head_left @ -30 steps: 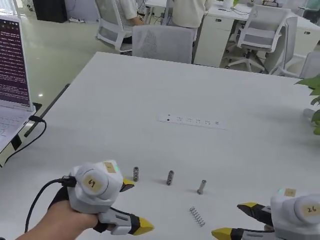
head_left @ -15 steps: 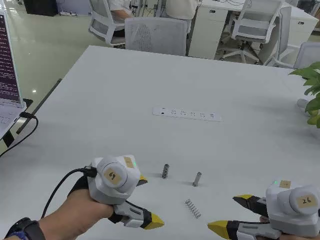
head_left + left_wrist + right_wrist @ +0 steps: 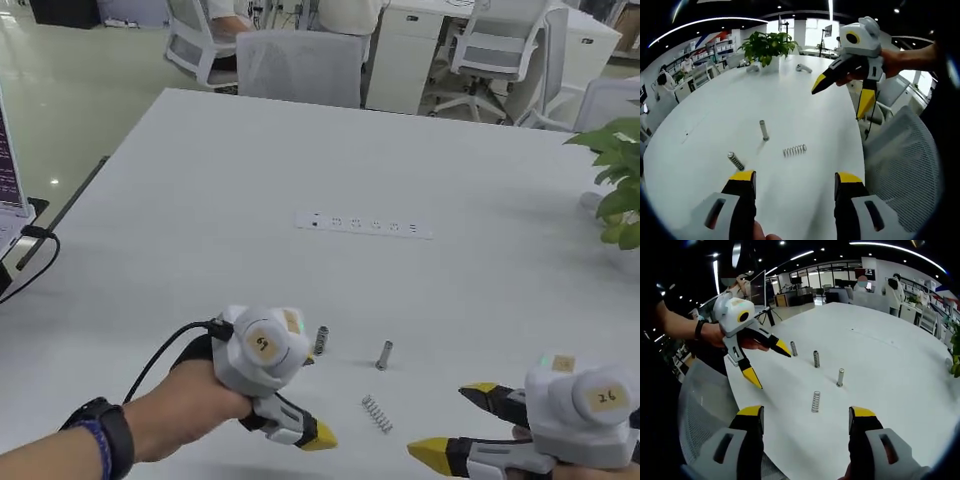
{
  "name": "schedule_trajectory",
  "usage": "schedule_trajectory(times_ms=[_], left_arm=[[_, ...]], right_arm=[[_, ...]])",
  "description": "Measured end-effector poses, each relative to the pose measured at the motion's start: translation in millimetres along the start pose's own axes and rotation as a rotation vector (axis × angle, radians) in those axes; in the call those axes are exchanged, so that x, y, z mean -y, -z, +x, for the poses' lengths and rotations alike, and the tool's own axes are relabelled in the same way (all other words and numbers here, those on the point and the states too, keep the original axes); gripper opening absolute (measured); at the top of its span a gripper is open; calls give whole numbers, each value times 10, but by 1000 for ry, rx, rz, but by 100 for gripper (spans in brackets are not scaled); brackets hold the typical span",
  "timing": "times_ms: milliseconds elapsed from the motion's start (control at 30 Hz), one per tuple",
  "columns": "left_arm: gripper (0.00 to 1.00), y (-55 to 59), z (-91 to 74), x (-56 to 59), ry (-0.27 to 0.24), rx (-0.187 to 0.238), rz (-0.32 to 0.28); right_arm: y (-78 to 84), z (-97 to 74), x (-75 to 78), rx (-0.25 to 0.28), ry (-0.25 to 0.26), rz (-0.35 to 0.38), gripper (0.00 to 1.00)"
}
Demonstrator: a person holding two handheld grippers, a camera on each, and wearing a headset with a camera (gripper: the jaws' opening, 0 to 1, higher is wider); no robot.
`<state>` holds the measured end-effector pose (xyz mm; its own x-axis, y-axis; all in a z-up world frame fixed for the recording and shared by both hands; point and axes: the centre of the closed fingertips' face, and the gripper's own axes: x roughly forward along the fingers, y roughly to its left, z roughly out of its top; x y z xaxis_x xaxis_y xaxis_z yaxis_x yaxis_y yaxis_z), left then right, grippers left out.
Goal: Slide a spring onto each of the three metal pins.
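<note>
A white bench (image 3: 200, 200) stands in an open office, with mesh chairs (image 3: 300, 65) at its far edge and a leafy plant (image 3: 615, 175) at its right edge. A power strip (image 3: 364, 224) lies mid-bench. Close to the near edge, a loose spring (image 3: 376, 413) lies flat. Just beyond it stands a bare pin (image 3: 384, 355), and toward the left edge a sprung pin (image 3: 321, 340). The left tongs (image 3: 795, 177) and right tongs (image 3: 452, 420) are both spread and hold nothing.
</note>
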<state>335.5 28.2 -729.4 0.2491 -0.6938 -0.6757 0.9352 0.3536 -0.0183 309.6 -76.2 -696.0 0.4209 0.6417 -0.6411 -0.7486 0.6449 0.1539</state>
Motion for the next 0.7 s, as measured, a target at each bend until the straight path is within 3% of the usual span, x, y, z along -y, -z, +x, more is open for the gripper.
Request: schedule_trajectory(times_ms=[567,700], left_arm=[[51,-95,422,-22,77,-31,65],[48,-127,531,16,103,-40,93]], right_arm=[[36,-79,36,10,20,14,69],[35,-93,51,12,24,19,69]])
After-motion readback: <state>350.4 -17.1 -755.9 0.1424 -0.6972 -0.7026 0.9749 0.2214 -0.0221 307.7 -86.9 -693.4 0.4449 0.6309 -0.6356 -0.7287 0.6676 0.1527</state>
